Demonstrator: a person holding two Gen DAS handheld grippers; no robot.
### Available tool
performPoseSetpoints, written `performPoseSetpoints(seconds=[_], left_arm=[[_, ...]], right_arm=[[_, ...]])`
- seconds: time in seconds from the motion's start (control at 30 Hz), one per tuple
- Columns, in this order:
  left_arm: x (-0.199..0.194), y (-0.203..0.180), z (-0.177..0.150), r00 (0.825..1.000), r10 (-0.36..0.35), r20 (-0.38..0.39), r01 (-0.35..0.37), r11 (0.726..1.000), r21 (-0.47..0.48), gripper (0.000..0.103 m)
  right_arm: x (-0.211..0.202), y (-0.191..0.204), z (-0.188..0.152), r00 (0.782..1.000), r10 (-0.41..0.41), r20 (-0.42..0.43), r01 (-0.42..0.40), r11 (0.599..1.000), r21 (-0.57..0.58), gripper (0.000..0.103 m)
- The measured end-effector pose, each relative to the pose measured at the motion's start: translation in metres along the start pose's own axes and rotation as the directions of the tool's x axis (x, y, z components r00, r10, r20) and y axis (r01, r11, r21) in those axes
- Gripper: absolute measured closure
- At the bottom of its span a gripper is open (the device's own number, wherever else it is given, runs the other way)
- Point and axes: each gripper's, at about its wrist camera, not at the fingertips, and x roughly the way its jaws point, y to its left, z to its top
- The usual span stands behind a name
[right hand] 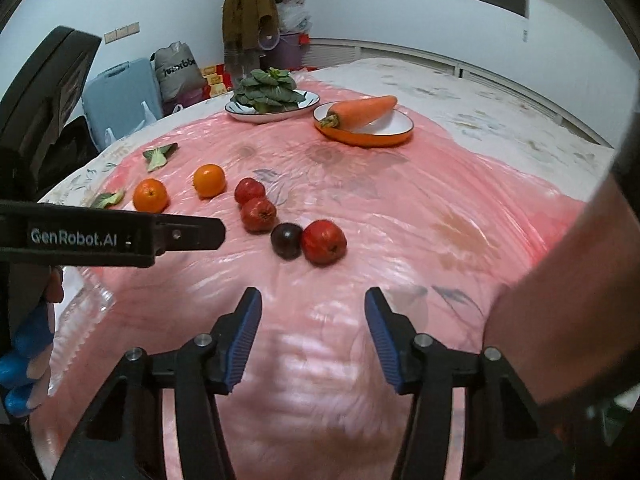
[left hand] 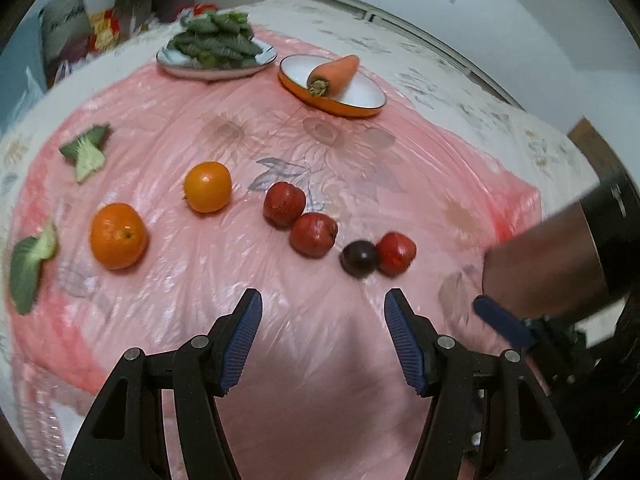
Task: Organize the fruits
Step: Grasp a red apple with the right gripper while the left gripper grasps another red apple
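Fruits lie in a row on the pink sheet: two oranges, two red apples touching, a dark plum touching a third red apple. The right wrist view shows the same oranges, apples and plum. My left gripper is open and empty, short of the plum. My right gripper is open and empty, just short of the plum and apple.
An orange-rimmed bowl holds a carrot; a plate holds leafy greens at the back. Two loose green leaves lie at the left. The left gripper's body crosses the right wrist view.
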Motion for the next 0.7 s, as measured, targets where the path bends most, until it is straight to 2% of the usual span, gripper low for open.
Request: performPoseSetpoints(seconds=[0.17,0.3,0.53,0.7], left_arm=[[0.022,0.008,0.015,0.999,-0.030,-0.033,0.026,0.993,-0.114,0.046],[0.037,0.013,0.022,0.998,-0.032,-0.062,0.020,0.983,-0.180,0.046],[0.053,0.021,0.026,0.994,-0.034,-0.099,0.007,0.965,-0.263,0.046],[0.061,0.024,0.034,0.993,-0.042,-0.114,0.005,0.952,-0.305,0.046]], right_arm=[[0.024,-0.005,0.010,1.000,0.024,-0.012,-0.025,0.999,-0.039,0.011],[0.042,-0.009,0.016,0.999,0.029,-0.027,-0.031,0.998,-0.060,0.015],[0.065,-0.007,0.024,0.998,0.031,-0.063,-0.039,0.990,-0.139,0.015],[0.071,-0.005,0.028,0.996,0.034,-0.080,-0.049,0.982,-0.184,0.025]])
